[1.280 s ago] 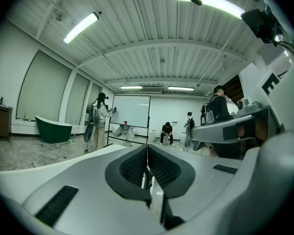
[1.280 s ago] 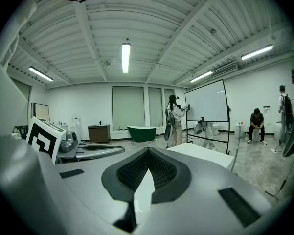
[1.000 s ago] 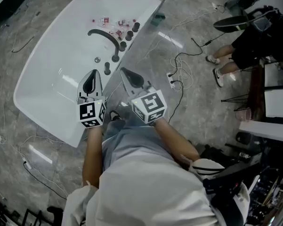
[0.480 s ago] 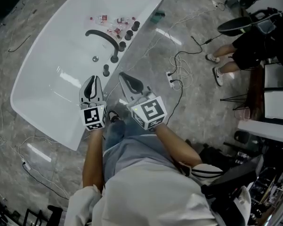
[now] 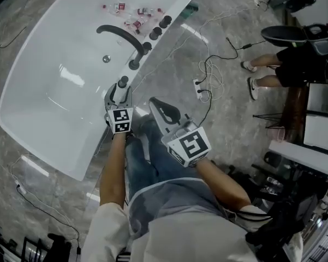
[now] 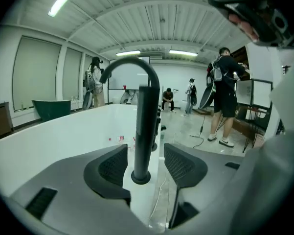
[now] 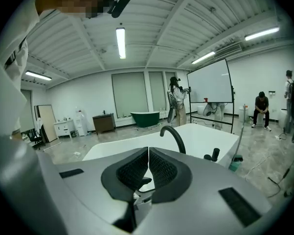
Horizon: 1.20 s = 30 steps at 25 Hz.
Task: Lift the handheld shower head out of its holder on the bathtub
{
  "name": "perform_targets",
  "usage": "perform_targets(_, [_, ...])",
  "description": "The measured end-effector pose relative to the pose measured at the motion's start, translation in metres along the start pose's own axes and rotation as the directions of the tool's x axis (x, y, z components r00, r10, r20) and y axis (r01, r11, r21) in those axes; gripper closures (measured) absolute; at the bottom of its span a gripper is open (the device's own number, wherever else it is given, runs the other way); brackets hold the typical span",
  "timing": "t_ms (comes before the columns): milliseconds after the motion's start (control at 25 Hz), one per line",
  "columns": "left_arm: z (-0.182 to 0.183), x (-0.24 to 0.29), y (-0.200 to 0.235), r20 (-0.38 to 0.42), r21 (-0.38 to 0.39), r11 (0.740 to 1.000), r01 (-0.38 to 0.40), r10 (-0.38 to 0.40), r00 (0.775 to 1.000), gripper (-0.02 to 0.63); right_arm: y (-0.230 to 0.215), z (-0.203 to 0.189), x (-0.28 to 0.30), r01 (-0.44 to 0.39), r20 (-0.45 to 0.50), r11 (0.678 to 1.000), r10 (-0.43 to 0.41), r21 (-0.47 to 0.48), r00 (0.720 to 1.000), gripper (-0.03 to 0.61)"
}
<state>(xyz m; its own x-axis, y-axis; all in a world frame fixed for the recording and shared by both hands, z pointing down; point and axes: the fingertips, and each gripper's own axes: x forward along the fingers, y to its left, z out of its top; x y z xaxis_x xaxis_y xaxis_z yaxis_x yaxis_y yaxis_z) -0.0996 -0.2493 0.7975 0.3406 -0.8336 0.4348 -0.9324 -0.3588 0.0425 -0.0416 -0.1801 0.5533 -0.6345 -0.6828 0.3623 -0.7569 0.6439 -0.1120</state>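
Shower head [image 6: 147,126]: a slim black rod standing upright on the tub rim. Its long axis is vertical, its blunt top points at the ceiling, and its foot sits in the holder [image 6: 141,176].

Left gripper [image 6: 146,156]: its jaws are opening. The shower head stands between them near the tips, with a gap on each side and neither pad touching it. In the head view the gripper [image 5: 119,91] points along the rim, with the rod [image 5: 123,82] just at its tips.

Right gripper [image 7: 147,168]: its jaws are pressed together with nothing between them. In the head view it [image 5: 154,101] hangs beside the tub, off the rim, to the right of the left gripper.

Spout [image 6: 132,65]: a black arch just beyond the left jaws, behind the shower head, curving over the basin [image 5: 120,35]. It also shows ahead of the right jaws [image 7: 175,132].

Tub [image 5: 54,91]: white and oval. Small red and white bits [image 5: 132,16] lie at its far end, well past both pairs of jaws, near the black knobs [image 5: 165,22].

Floor [image 5: 169,64]: grey stone, with cables [image 5: 210,70] to the right of the right jaws.

Background: people [image 6: 225,99] stand far ahead of the left jaws.
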Motion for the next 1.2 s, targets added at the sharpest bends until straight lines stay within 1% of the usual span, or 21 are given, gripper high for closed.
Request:
perform_targets(40, [-0.015, 0.02, 0.004, -0.021, 0.002, 1.0, -0.01, 0.01, 1.0, 0.379, -0.009, -0.013, 0.007, 0.004, -0.012, 1.0, -0.004, 0.006, 1.0, 0.561])
perform_targets(120, [-0.034, 0.054, 0.016, -0.04, -0.006, 0.999, -0.036, 0.035, 0.999, 0.377, -0.025, -0.034, 0.025, 0.006, -0.036, 1.0, -0.005, 0.008, 0.999, 0.561])
perform_targets(240, [-0.043, 0.083, 0.024, -0.044, 0.003, 0.998, -0.061, 0.061, 0.997, 0.379, -0.046, -0.055, 0.04, 0.009, -0.071, 1.0, -0.008, 0.018, 0.997, 0.561])
perform_targets(280, [-0.045, 0.089, 0.025, -0.047, 0.018, 0.998, -0.065, 0.066, 0.997, 0.392, -0.05, -0.059, 0.044, 0.012, -0.076, 1.0, -0.01, 0.022, 0.997, 0.561])
perform_targets(320, [-0.047, 0.093, 0.026, -0.049, 0.034, 0.997, -0.068, 0.069, 0.996, 0.452, -0.053, -0.062, 0.047, 0.01, -0.077, 1.0, -0.008, 0.021, 0.997, 0.561])
perform_targets(400, [-0.051, 0.097, 0.027, -0.05, 0.045, 0.997, -0.066, 0.069, 0.996, 0.462, -0.055, -0.064, 0.054, 0.001, -0.075, 1.0, 0.0, 0.012, 0.997, 0.561])
perform_targets(480, [-0.053, 0.095, 0.028, -0.052, 0.032, 0.997, -0.07, 0.072, 0.996, 0.463, -0.055, -0.064, 0.057, 0.0, -0.071, 1.0, 0.001, 0.011, 0.997, 0.561])
perform_targets(560, [-0.047, 0.09, 0.028, -0.043, 0.01, 0.997, -0.081, 0.082, 0.996, 0.465, -0.055, -0.058, 0.057, -0.001, -0.067, 1.0, 0.002, 0.012, 0.998, 0.561])
perform_targets(640, [-0.03, 0.08, 0.025, -0.022, -0.013, 0.996, -0.083, 0.083, 0.996, 0.465, -0.052, -0.047, 0.054, -0.011, -0.062, 1.0, 0.012, 0.008, 0.998, 0.561])
perform_targets(720, [-0.004, 0.063, 0.016, -0.004, -0.034, 0.997, -0.071, 0.071, 0.997, 0.466, -0.051, -0.033, 0.045, -0.017, -0.054, 1.0, 0.018, 0.011, 0.998, 0.561])
perform_targets(880, [0.059, 0.005, -0.009, 0.074, -0.002, 1.0, -0.027, 0.027, 0.997, 0.466, -0.039, -0.005, 0.019, -0.003, -0.004, 0.998, 0.004, 0.056, 1.0, 0.561])
perform_targets(920, [0.075, -0.012, -0.012, 0.097, -0.006, 1.0, -0.018, 0.018, 0.995, 0.466, -0.034, 0.003, 0.014, -0.002, 0.012, 0.998, 0.001, 0.056, 1.0, 0.561])
perform_targets(1080, [0.142, -0.082, -0.029, 0.162, -0.098, 0.995, 0.005, 0.011, 0.987, 0.466, -0.025, 0.043, -0.015, 0.012, 0.059, 0.999, -0.015, 0.041, 0.998, 0.561])
perform_targets(1120, [0.161, -0.103, -0.033, 0.175, -0.114, 0.993, 0.01, 0.01, 0.985, 0.466, -0.023, 0.055, -0.025, 0.018, 0.07, 0.999, -0.021, 0.042, 0.997, 0.561])
perform_targets(1200, [0.201, -0.142, -0.037, 0.206, -0.122, 0.992, 0.023, 0.003, 0.979, 0.466, -0.018, 0.082, -0.045, 0.031, 0.092, 0.998, -0.036, 0.056, 0.995, 0.561])
